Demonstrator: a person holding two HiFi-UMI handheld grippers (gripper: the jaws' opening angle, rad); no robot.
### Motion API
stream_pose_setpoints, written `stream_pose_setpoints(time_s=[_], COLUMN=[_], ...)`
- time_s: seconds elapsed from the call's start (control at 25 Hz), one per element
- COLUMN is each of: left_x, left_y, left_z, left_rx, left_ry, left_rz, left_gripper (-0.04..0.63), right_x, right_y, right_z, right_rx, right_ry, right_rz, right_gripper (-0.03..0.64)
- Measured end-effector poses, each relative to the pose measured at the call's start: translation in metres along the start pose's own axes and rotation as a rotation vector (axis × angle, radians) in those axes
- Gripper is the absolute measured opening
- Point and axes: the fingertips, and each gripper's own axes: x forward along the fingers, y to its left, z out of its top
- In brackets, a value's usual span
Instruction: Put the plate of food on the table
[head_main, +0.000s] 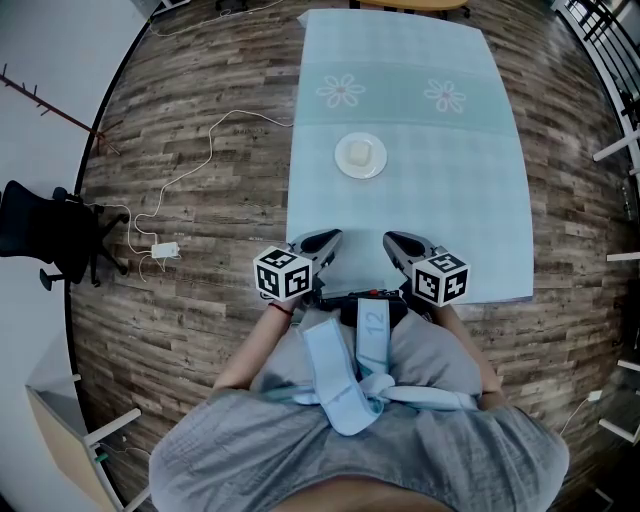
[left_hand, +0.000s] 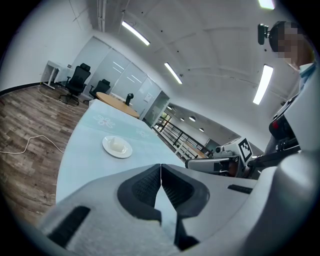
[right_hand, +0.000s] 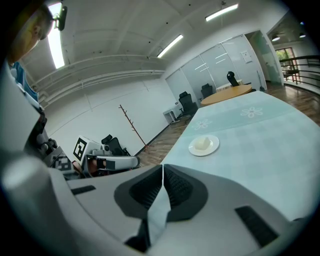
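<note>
A white plate (head_main: 360, 156) with a pale lump of food rests on the table (head_main: 450, 220), which has a light blue-green cloth. The plate sits near the table's middle, well ahead of both grippers. It also shows as the plate (left_hand: 117, 146) in the left gripper view and the plate (right_hand: 203, 145) in the right gripper view. My left gripper (head_main: 328, 238) and right gripper (head_main: 393, 240) hover side by side over the table's near edge. Both are shut, tips touching, with nothing held. The left gripper (left_hand: 160, 167) and the right gripper (right_hand: 163, 167) show the same.
A black office chair (head_main: 50, 235) stands on the wood floor at far left, with a white cable and adapter (head_main: 165, 248) lying between it and the table. Flower prints (head_main: 341, 91) mark the cloth's far end. A railing (head_main: 600, 25) runs at top right.
</note>
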Motion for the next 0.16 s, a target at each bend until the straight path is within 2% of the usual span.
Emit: stream_pose_setpoints(time_s=[0.16], left_x=[0.0001], left_y=[0.0018], left_z=[0.0001], left_rx=[0.003], left_ry=[-0.001], left_rz=[0.002], left_gripper=[0.020], right_x=[0.0012], right_y=[-0.0007], right_z=[-0.0009], right_rx=[0.009], right_ry=[-0.003], right_rz=[-0.001], right_gripper=[0.035])
